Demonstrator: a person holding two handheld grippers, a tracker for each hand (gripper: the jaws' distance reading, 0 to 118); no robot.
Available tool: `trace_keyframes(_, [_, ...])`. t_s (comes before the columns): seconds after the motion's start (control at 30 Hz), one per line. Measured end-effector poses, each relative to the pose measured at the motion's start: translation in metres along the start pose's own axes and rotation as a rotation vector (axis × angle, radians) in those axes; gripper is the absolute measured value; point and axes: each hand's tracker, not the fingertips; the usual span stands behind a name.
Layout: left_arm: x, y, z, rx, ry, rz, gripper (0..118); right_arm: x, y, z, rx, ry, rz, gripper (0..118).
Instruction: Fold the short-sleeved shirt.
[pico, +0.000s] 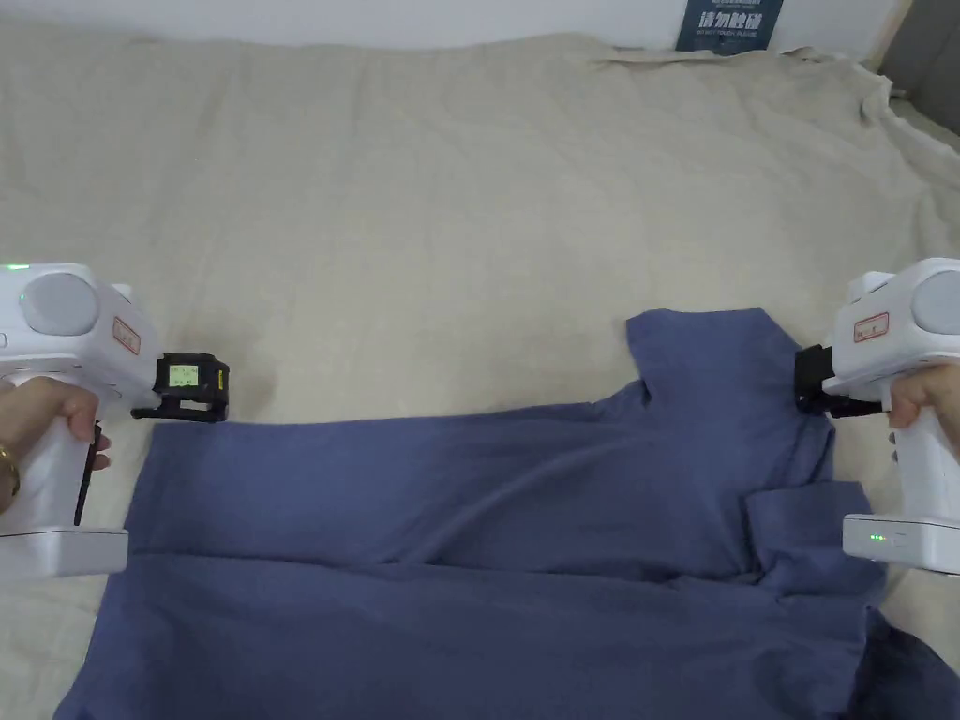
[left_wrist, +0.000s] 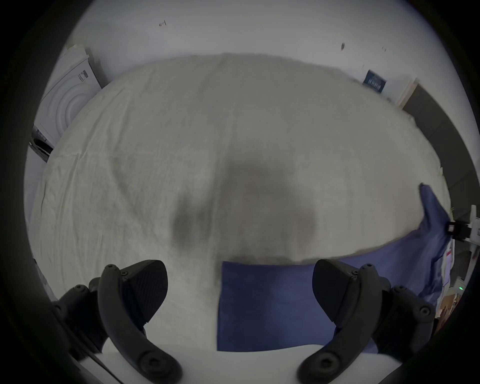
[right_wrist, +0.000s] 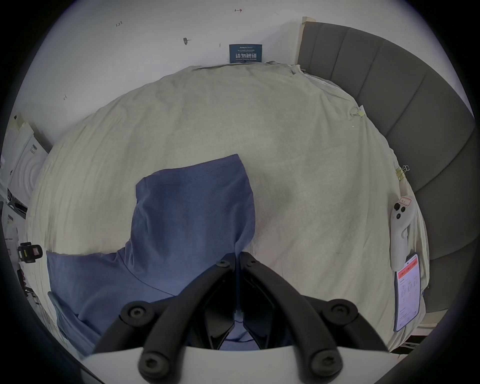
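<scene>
A blue short-sleeved shirt (pico: 487, 525) lies across the near part of a beige sheet, hem to the left, one sleeve (pico: 712, 361) sticking out toward the far side on the right. My left gripper (pico: 192, 386) hovers at the shirt's far left corner, and in the left gripper view its jaws stand wide apart (left_wrist: 240, 293) with the shirt corner (left_wrist: 267, 306) below and between them, untouched. My right gripper (pico: 814, 392) is at the shoulder by the sleeve. In the right gripper view it is shut (right_wrist: 237, 262) on a pinch of the blue fabric (right_wrist: 192, 223).
The beige sheet (pico: 450, 216) covers the bed far beyond the shirt. A grey padded headboard (right_wrist: 405, 109) runs along the right side. A white controller (right_wrist: 400, 233) and a phone (right_wrist: 407, 291) lie at the bed's right edge. A white appliance (left_wrist: 70, 96) stands left.
</scene>
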Motion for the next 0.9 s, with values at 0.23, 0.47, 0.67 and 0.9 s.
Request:
trace_keyframes(0.23, [-0.004,-0.003,-0.016,-0.064,-0.009,0.026,90,-0.001,0.003,-0.003,-0.009,-0.013,-0.001,1])
trace_keyframes(0.47, [0.006,-0.012,-0.012,-0.038,-0.043,-0.004,20,-0.006,0.001,-0.001,-0.01,-0.025,0.015,1])
trace_keyframes(0.67, [0.001,-0.013,0.004,-0.001,-0.076,0.022,0,-0.008,-0.001,0.008,0.004,-0.03,0.011,1])
trace_keyframes(0.9, [-0.026,-0.023,0.057,0.163,-0.161,0.139,0,-0.002,0.001,0.048,0.071,0.004,-0.031,1])
